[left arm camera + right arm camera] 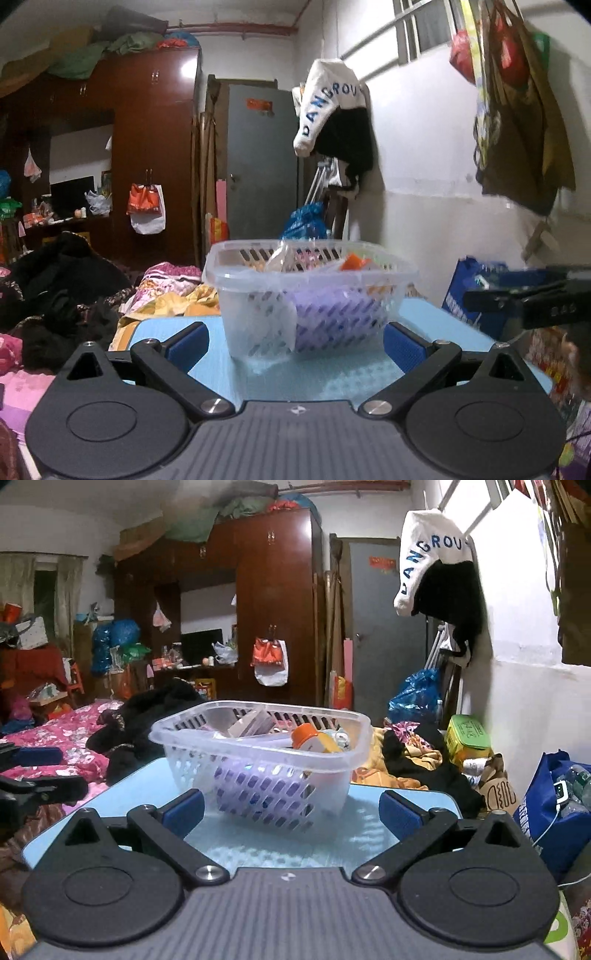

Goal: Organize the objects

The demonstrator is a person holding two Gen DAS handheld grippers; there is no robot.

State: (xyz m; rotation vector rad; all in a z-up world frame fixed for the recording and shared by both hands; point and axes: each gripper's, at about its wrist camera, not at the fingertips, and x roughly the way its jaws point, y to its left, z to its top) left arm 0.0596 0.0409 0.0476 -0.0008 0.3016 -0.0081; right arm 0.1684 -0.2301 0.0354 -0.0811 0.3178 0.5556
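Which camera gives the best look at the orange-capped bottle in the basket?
The right wrist view: the orange-capped bottle shows cap and label above the basket rim. The left wrist view shows only a blurred orange patch.

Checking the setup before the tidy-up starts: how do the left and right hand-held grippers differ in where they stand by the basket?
The left hand-held gripper faces the clear basket nearly square on; the right hand-held gripper faces one of its corners. The left one sits closer, with the basket looming larger. Both are open, empty, and hang over the blue table.
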